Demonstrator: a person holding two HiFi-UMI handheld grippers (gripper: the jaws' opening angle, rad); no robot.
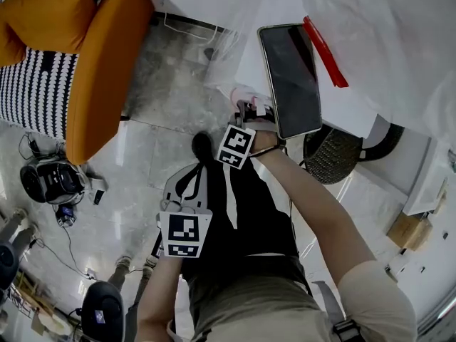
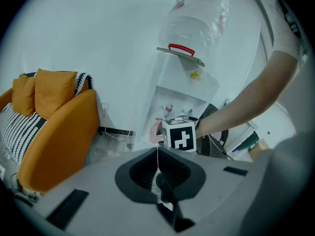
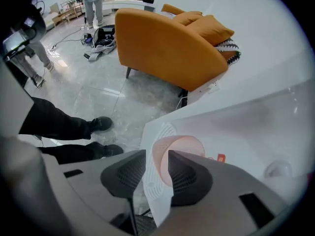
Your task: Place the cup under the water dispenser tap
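The left gripper (image 2: 157,154) is held close to the person's body, with its jaws pressed together. The right gripper (image 3: 156,155) points steeply down into the recess of the water dispenser (image 2: 189,85); its jaws are spread, and the near wall of the pink cup (image 3: 184,144) stands between them unclamped. The cup stands upright on the white drip tray (image 3: 155,132) in that recess, and an orange armchair (image 3: 162,38) stands on the floor beyond.
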